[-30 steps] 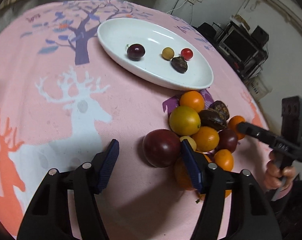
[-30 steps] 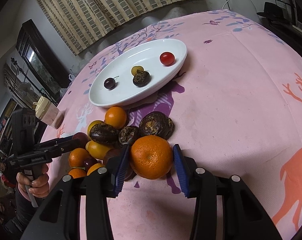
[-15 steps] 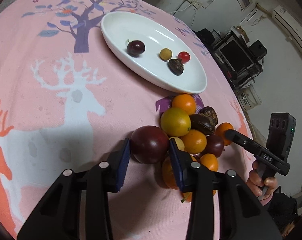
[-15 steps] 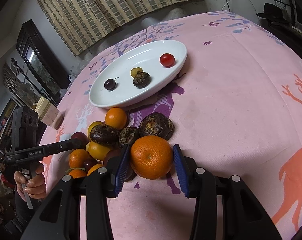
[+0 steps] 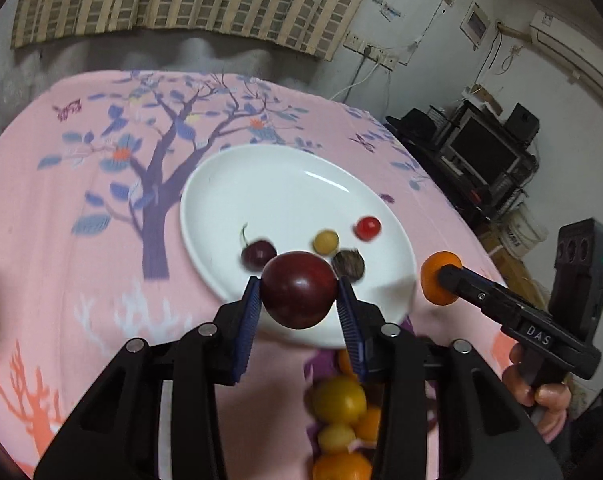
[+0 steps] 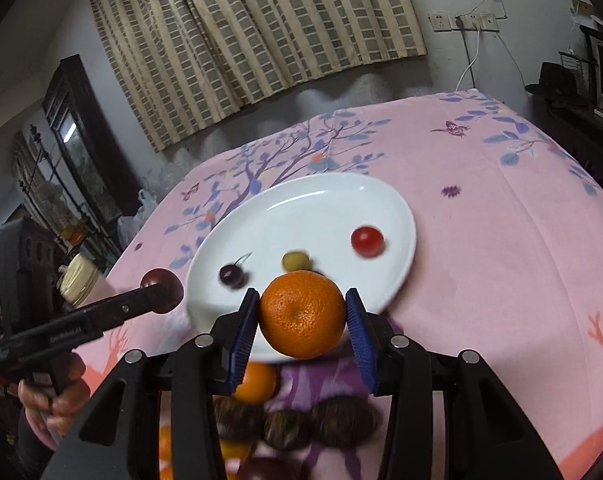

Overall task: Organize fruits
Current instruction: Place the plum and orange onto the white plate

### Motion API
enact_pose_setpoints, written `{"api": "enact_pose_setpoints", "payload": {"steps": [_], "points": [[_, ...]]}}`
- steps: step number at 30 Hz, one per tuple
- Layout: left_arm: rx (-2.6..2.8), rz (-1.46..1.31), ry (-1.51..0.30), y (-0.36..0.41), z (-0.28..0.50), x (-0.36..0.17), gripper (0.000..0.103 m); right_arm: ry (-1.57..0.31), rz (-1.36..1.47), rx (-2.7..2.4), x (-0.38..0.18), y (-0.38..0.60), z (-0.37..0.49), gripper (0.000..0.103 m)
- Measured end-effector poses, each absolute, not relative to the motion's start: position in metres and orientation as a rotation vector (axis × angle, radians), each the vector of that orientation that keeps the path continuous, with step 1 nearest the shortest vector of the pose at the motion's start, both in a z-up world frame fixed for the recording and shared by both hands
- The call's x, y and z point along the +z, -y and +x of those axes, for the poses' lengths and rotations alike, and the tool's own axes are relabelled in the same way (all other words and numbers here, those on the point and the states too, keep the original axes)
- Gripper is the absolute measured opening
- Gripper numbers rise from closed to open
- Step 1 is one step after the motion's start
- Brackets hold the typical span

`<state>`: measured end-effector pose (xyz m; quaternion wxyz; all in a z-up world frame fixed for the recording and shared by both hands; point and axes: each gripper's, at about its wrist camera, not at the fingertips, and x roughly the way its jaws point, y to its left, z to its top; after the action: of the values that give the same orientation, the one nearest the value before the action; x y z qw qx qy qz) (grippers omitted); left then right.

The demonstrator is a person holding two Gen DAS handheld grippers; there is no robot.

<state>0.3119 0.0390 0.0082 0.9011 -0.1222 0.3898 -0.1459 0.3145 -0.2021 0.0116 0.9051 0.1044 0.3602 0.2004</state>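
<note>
My left gripper (image 5: 299, 304) is shut on a dark red plum (image 5: 298, 289), lifted off the cloth near the front rim of the white oval plate (image 5: 277, 192). My right gripper (image 6: 301, 318) is shut on an orange (image 6: 303, 314), also raised before the plate (image 6: 321, 208). On the plate lie a cherry (image 5: 257, 255), a small yellow fruit (image 5: 326, 241), a red cherry tomato (image 5: 367, 227) and a dark wrinkled fruit (image 5: 349, 265). The fruit pile (image 5: 341, 412) of oranges, yellow and dark fruits sits below both grippers, partly hidden by the fingers.
A pink tablecloth (image 5: 81, 264) with tree and deer prints covers the table. A person's hand (image 5: 541, 384) holds the other gripper at the right edge. Curtains hang behind the table; shelves with electronics (image 5: 485, 152) stand to the right, a dark cabinet (image 6: 81, 136) to the left.
The left gripper closed on the plum, then both grippers rose off the pile with their fruits and moved toward the plate. The views tilted up, showing the walls.
</note>
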Motion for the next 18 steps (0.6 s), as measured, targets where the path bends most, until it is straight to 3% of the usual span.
{"api": "enact_pose_setpoints", "payload": {"steps": [9,10,11,13,15,18], "points": [[-0.269,-0.153,-0.850,-0.009,0.354,-0.013,0.039,-0.811,0.152,0.381,-0.011,0.185,0.352,0.046],[-0.262,-0.143,-0.853,-0.008,0.354,-0.014,0.044,-0.818,0.152,0.388,-0.012,0.185,0.351,0.046],[-0.254,-0.133,-0.842,-0.008,0.351,-0.012,0.064,-0.812,0.160,0.403,-0.010,0.185,0.348,0.047],[-0.211,-0.120,-0.781,-0.013,0.339,-0.004,0.085,-0.780,0.158,0.419,-0.001,0.187,0.337,0.051],[-0.182,-0.113,-0.721,-0.018,0.325,0.007,0.091,-0.743,0.139,0.436,0.007,0.189,0.324,0.058],[-0.179,-0.134,-0.698,-0.026,0.310,0.018,0.096,-0.731,0.135,0.455,0.011,0.192,0.306,0.058]]}}
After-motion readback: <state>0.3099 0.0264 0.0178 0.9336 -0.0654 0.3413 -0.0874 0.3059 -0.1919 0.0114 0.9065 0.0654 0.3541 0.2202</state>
